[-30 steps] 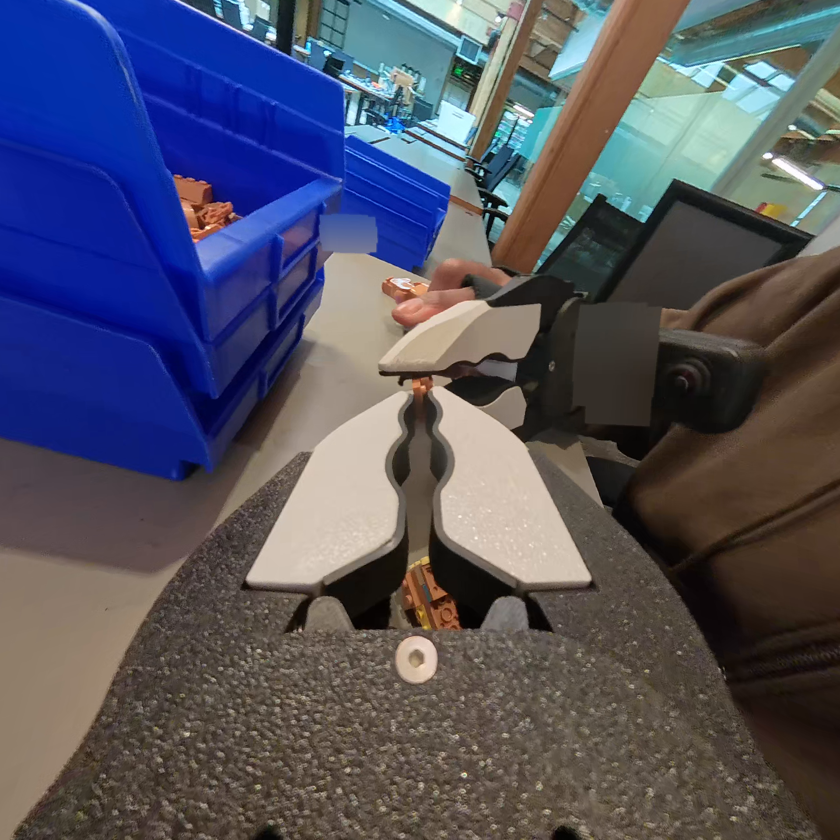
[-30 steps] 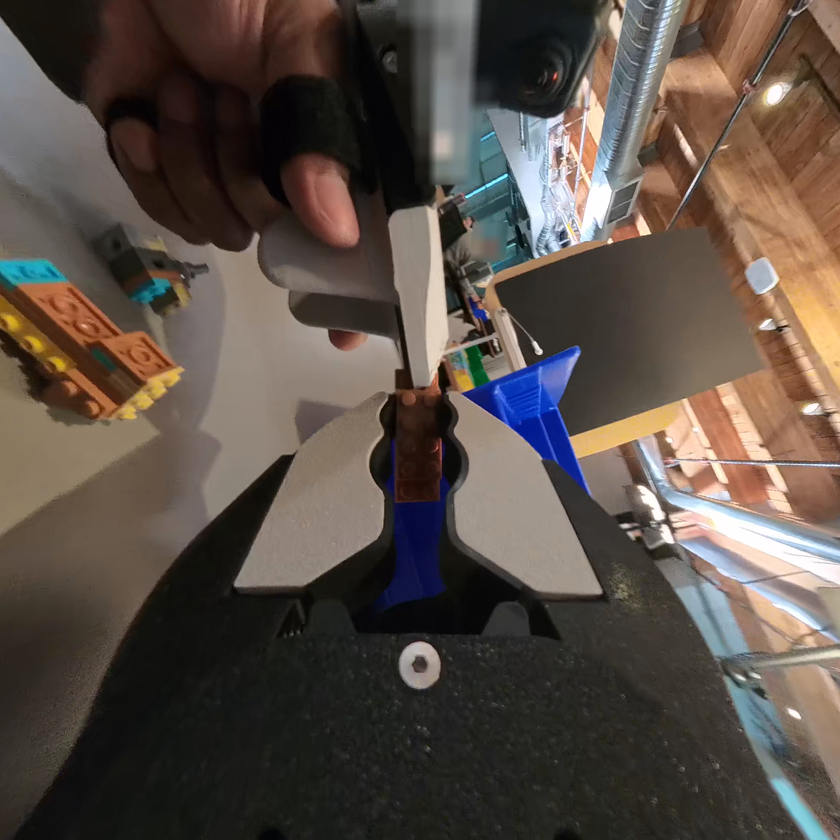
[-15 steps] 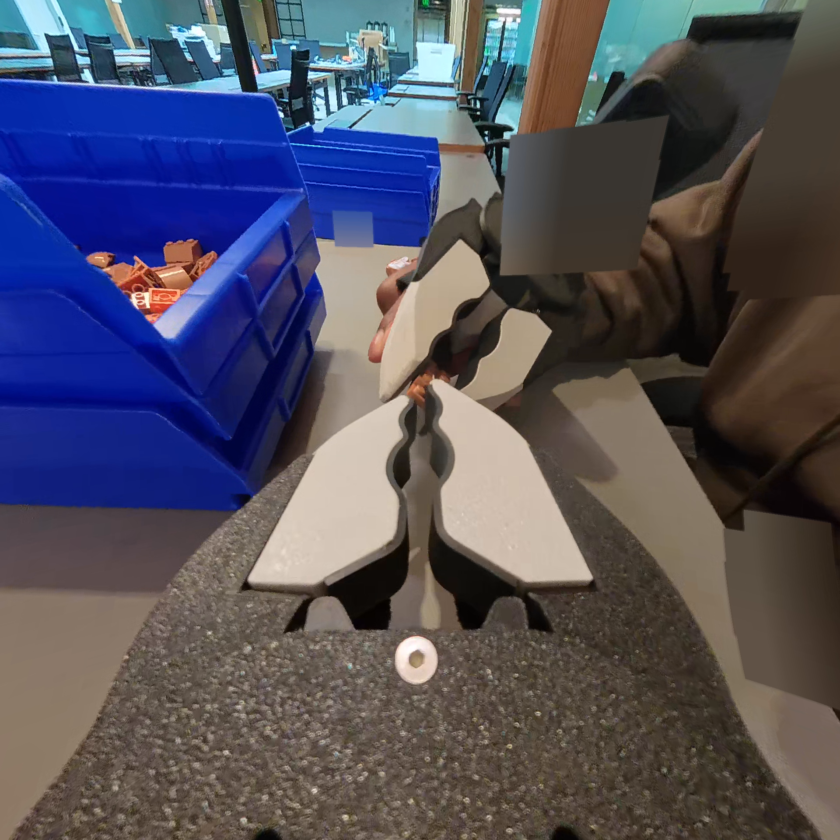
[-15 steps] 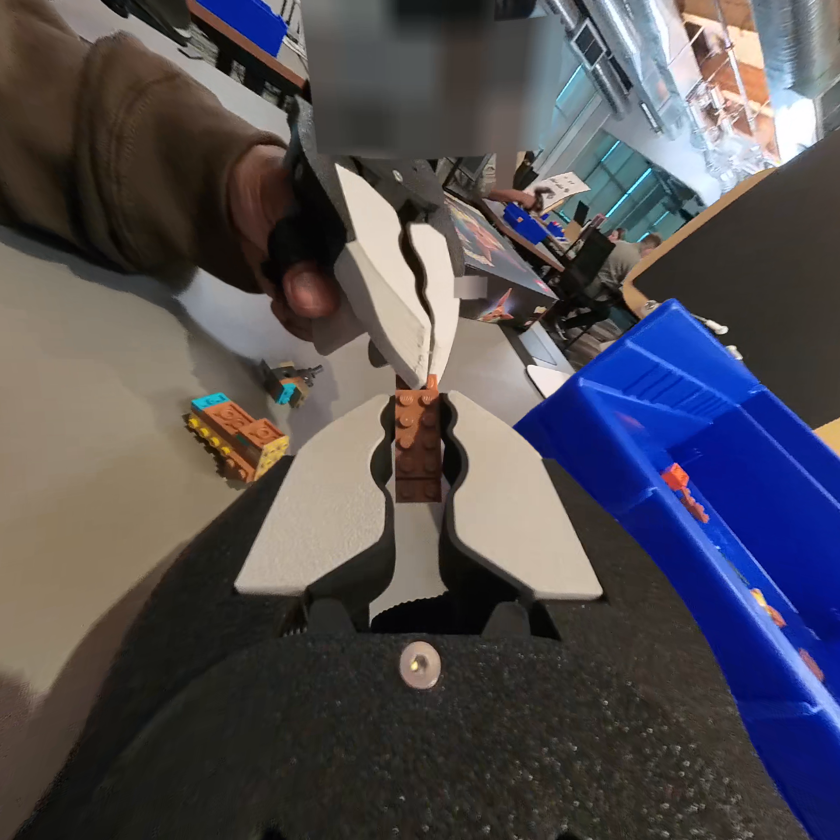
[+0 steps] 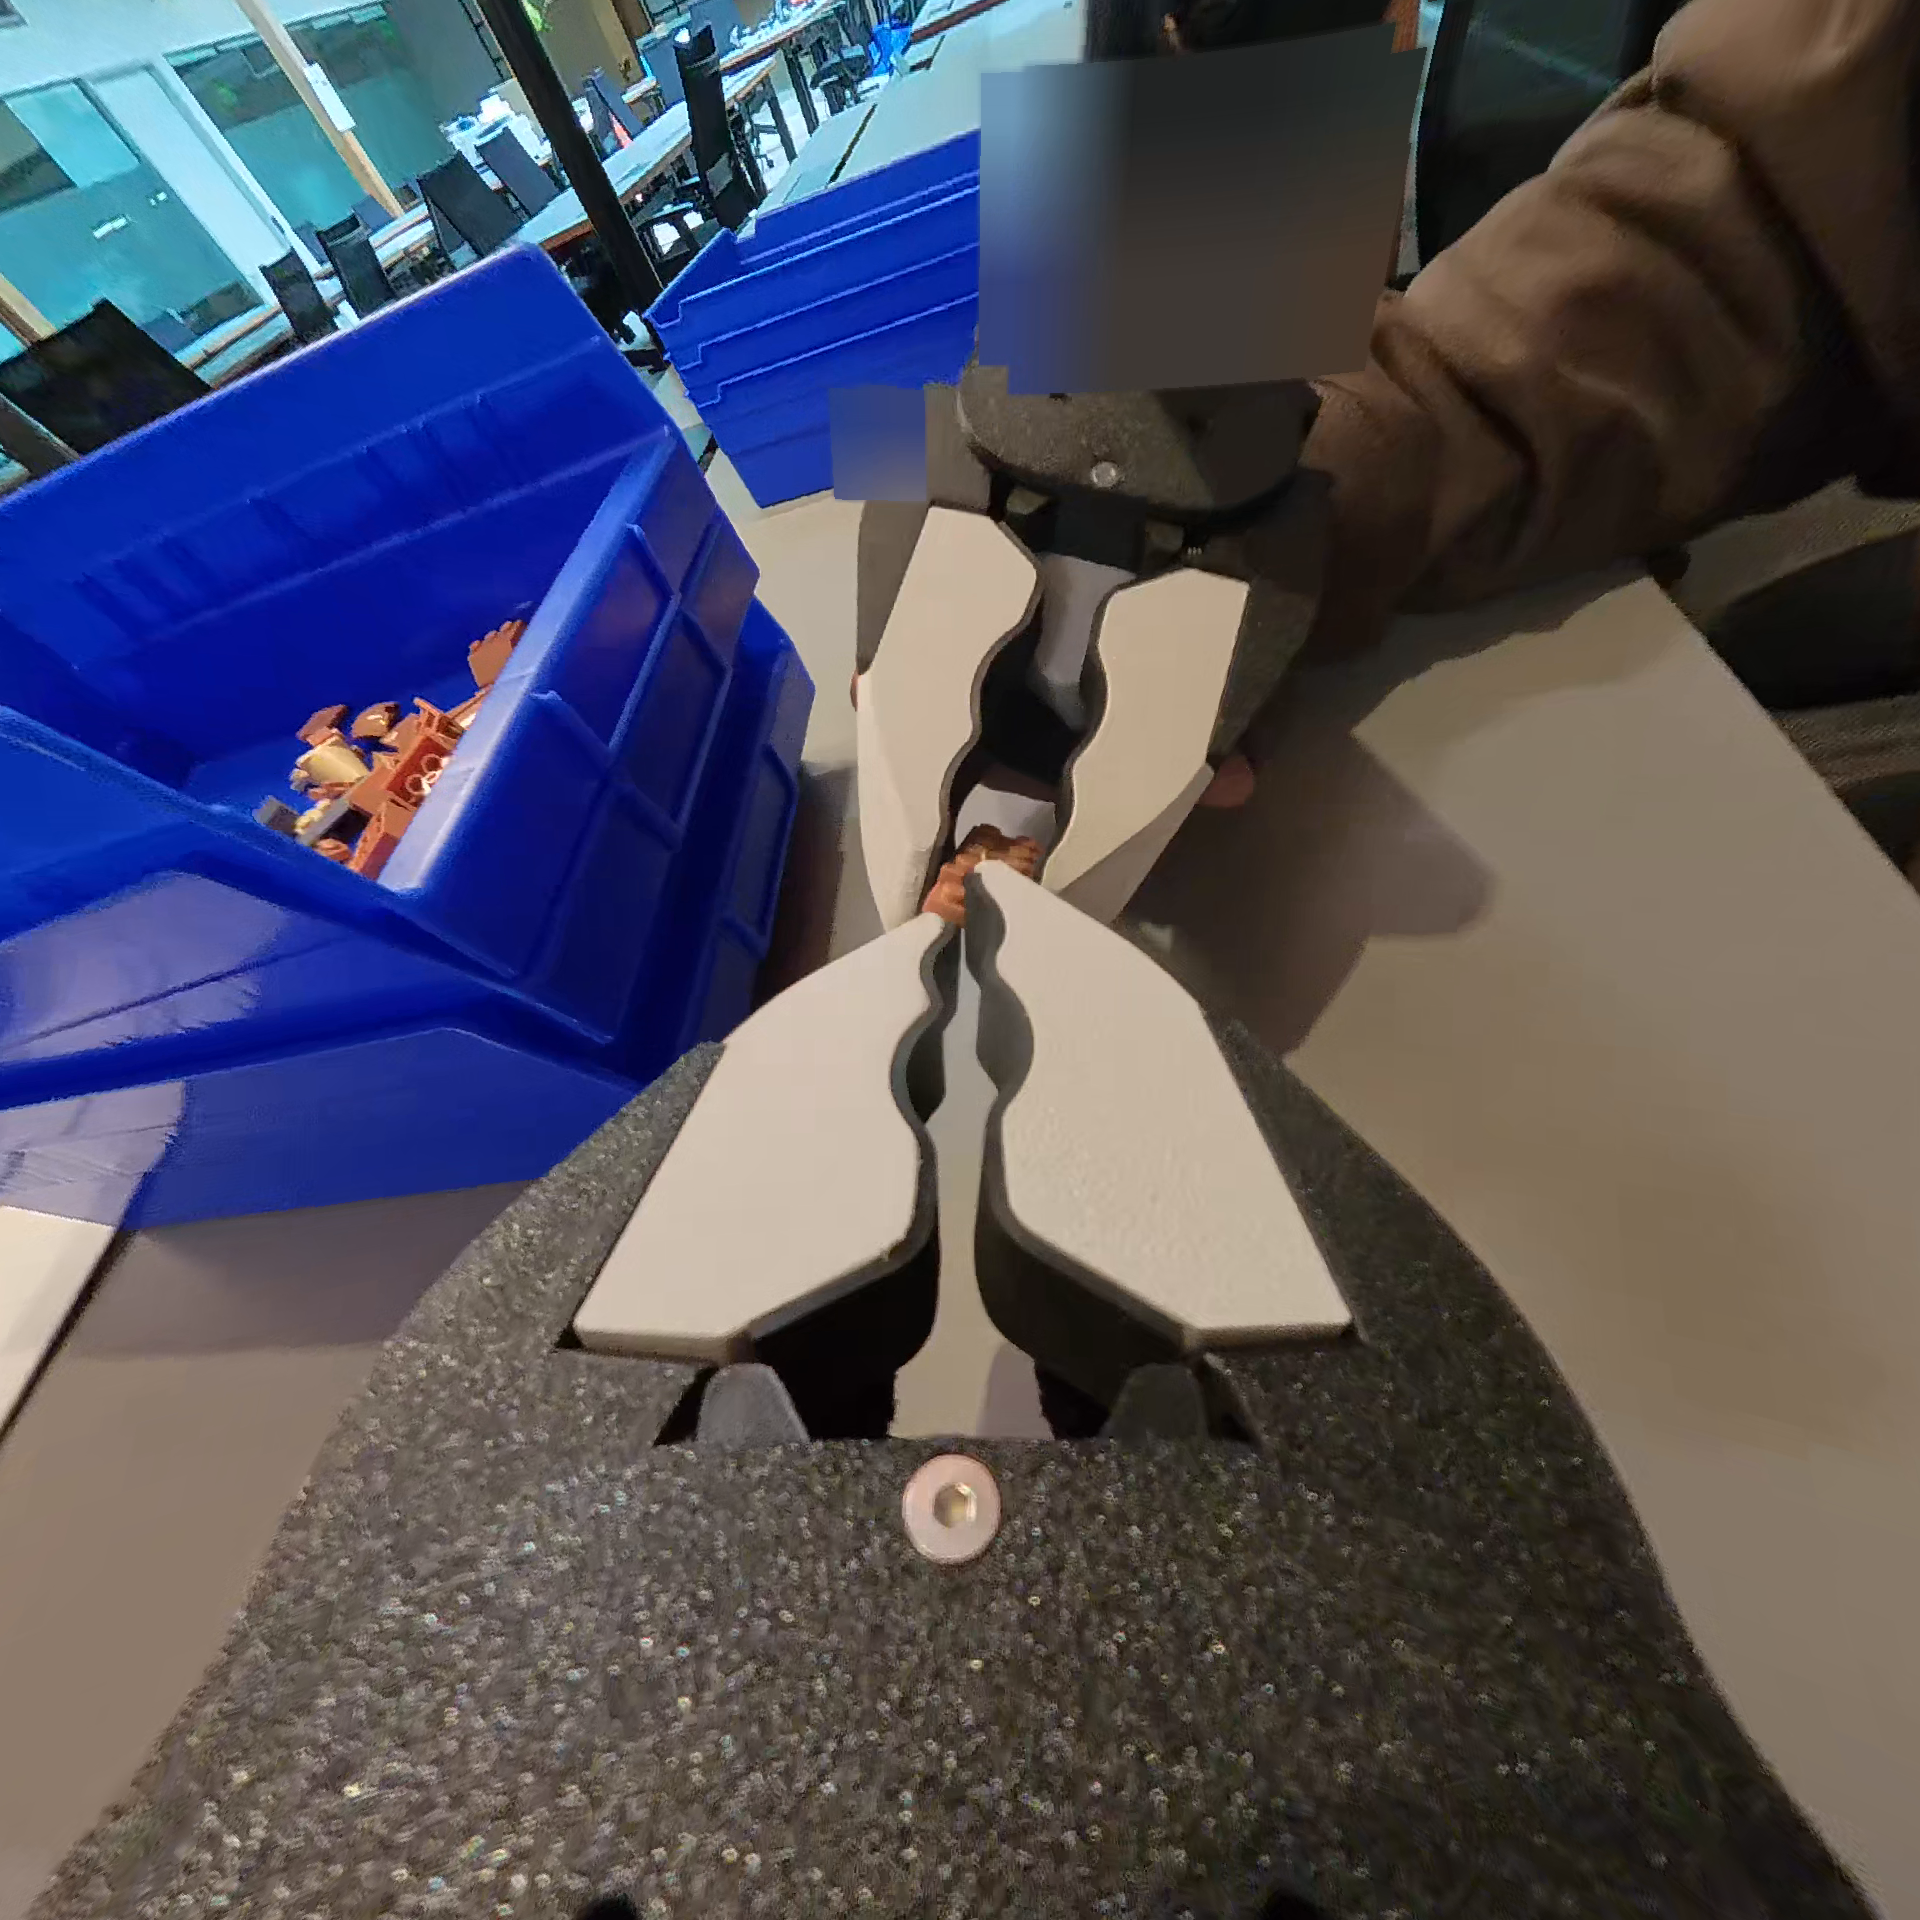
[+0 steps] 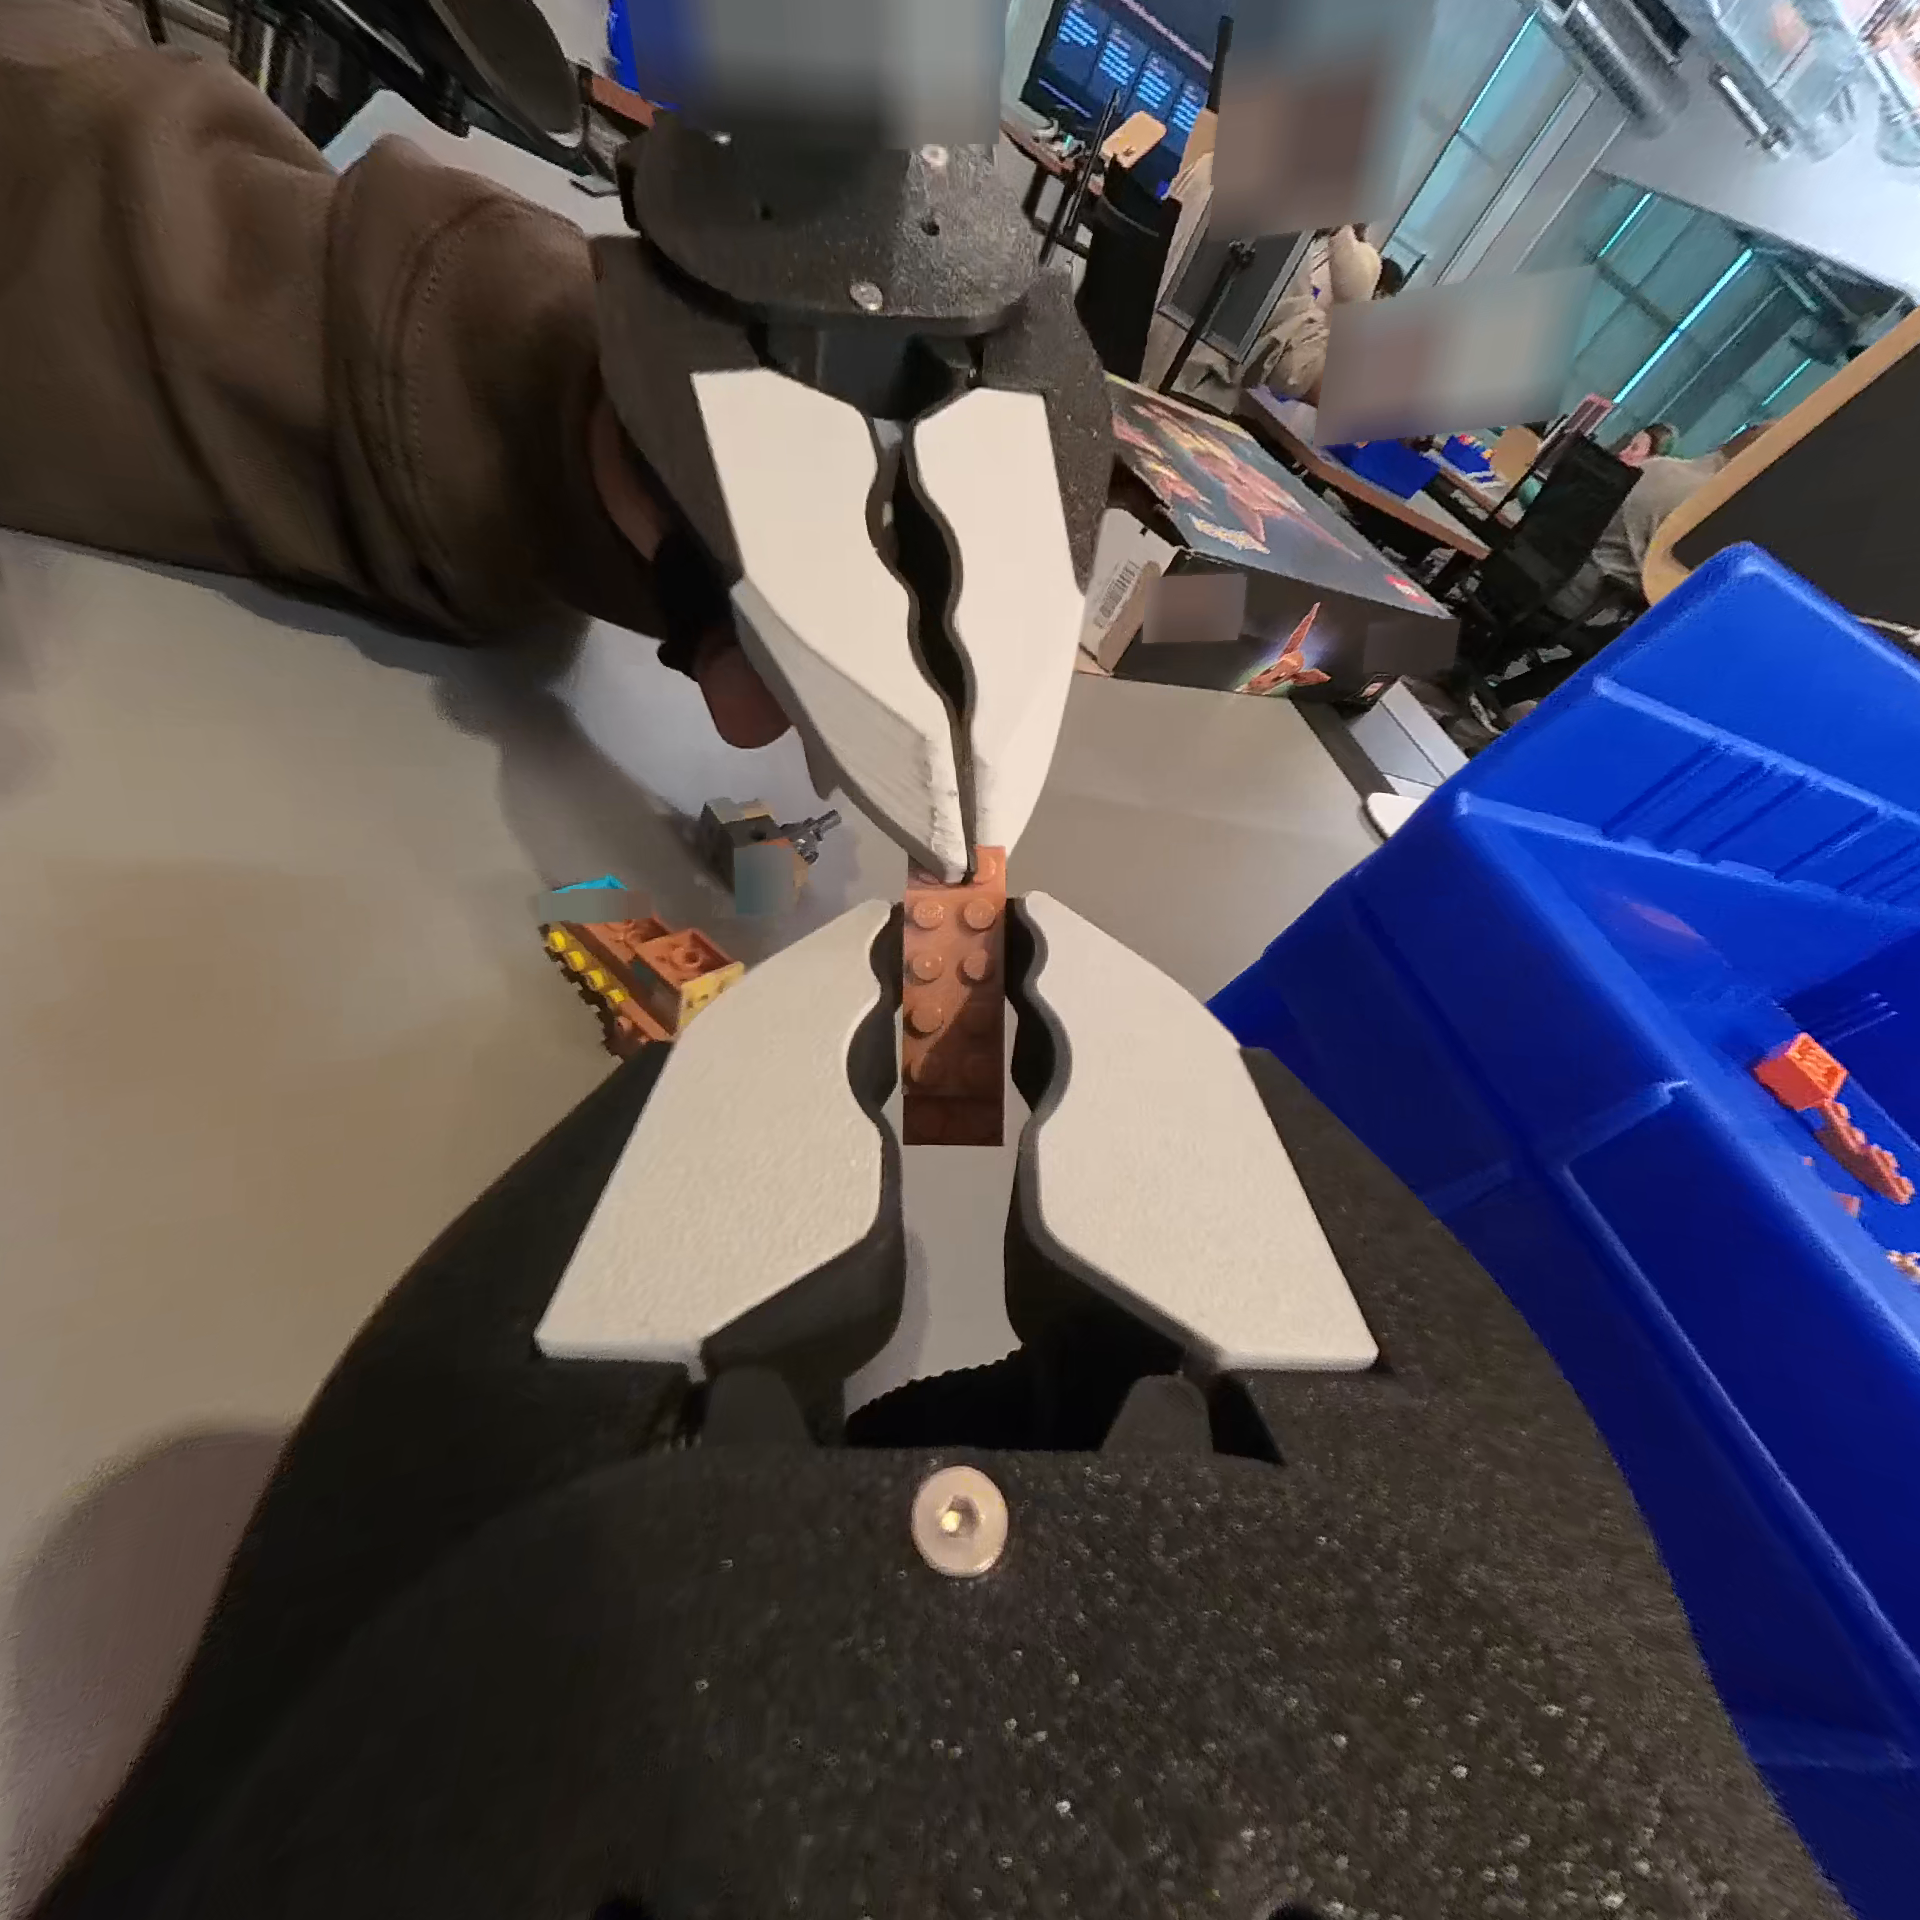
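My right gripper (image 6: 954, 909) is shut on a long brown studded brick (image 6: 954, 1018) and holds it lengthwise between its fingers, above the grey table (image 6: 260, 935). My left gripper (image 5: 961, 899) is shut, and its tips pinch a small brown piece (image 5: 987, 854). The two grippers meet tip to tip. In the right wrist view the left gripper (image 6: 966, 868) comes down from above and its tips touch the far end of the brick. In the left wrist view the right gripper (image 5: 1003, 862) faces me, and a hand in a brown sleeve (image 5: 1558, 364) holds it.
A blue bin (image 5: 582, 727) with several brown pieces (image 5: 384, 769) stands to the left, with stacked blue bins (image 5: 831, 343) behind it. It also shows in the right wrist view (image 6: 1558, 935). A small brown, yellow and teal assembly (image 6: 644, 966), a small grey piece (image 6: 753, 842) and a printed box (image 6: 1247, 520) are on the table. My two grippers' fingertips are within a few centimetres of each other.
Both grippers have turned and now face each other head-on, still tip to tip. The right gripper keeps its grip on the brick and the left stays shut.
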The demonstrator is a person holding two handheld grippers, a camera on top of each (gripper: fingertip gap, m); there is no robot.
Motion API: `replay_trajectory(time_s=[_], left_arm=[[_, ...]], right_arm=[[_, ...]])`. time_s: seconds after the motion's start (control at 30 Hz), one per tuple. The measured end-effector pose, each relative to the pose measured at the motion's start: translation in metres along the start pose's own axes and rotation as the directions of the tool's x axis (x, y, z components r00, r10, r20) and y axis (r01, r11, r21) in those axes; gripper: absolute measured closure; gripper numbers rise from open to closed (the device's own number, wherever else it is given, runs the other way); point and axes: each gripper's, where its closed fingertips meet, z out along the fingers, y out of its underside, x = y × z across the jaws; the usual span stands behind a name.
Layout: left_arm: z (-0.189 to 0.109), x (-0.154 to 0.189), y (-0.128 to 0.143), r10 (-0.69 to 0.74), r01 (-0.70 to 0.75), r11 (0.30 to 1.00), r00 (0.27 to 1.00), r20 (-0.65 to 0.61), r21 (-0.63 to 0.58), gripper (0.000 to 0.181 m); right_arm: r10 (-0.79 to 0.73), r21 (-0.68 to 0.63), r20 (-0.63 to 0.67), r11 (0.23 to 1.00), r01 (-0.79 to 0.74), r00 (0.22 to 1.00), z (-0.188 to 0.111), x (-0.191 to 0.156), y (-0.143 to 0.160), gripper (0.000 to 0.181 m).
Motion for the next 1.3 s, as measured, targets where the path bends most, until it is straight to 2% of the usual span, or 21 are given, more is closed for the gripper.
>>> replay_trajectory(time_s=[0.13,0.3,0.37,0.43,0.6,0.7,0.83,1.0,1.3], left_arm=[[-0.002,-0.003,0.002,0.039,-0.039,0.999,0.999,0.026,-0.006,0.181],[-0.004,-0.015,0.001,-0.235,0.235,0.970,0.972,0.003,0.063,0.181],[-0.004,-0.016,-0.001,-0.410,0.417,0.904,0.908,-0.083,0.098,0.181],[-0.003,-0.017,-0.004,-0.549,0.571,0.809,0.819,-0.166,0.142,0.180],[0.005,-0.023,-0.007,-0.702,0.743,0.637,0.669,-0.243,0.205,0.174],[0.005,-0.029,-0.013,-0.742,0.790,0.551,0.611,-0.274,0.270,0.172],[0.005,-0.031,-0.021,-0.750,0.801,0.510,0.593,-0.292,0.314,0.170],[0.000,-0.040,-0.030,-0.771,0.816,0.414,0.550,-0.322,0.403,0.176],[0.001,-0.041,-0.030,-0.791,0.826,0.368,0.520,-0.324,0.428,0.176]], right_arm=[[0.091,0.023,0.060,0.995,-0.093,0.994,-0.002,-0.001,0.000,0.164],[-0.027,-0.014,-0.061,1.000,0.027,0.998,0.000,0.009,0.005,0.163],[-0.119,-0.044,-0.148,0.993,0.114,0.982,-0.003,0.018,0.005,0.163],[-0.206,-0.085,-0.226,0.978,0.192,0.952,-0.005,0.027,0.006,0.163],[-0.345,-0.144,-0.349,0.938,0.314,0.871,-0.007,0.036,0.001,0.164],[-0.310,-0.134,-0.401,0.951,0.280,0.862,-0.008,0.041,-0.002,0.164],[-0.274,-0.130,-0.456,0.962,0.241,0.847,-0.008,0.046,-0.007,0.164],[-0.235,-0.123,-0.513,0.972,0.200,0.826,-0.006,0.048,-0.016,0.164],[-0.210,-0.137,-0.561,0.978,0.161,0.800,-0.004,0.051,-0.018,0.164]])
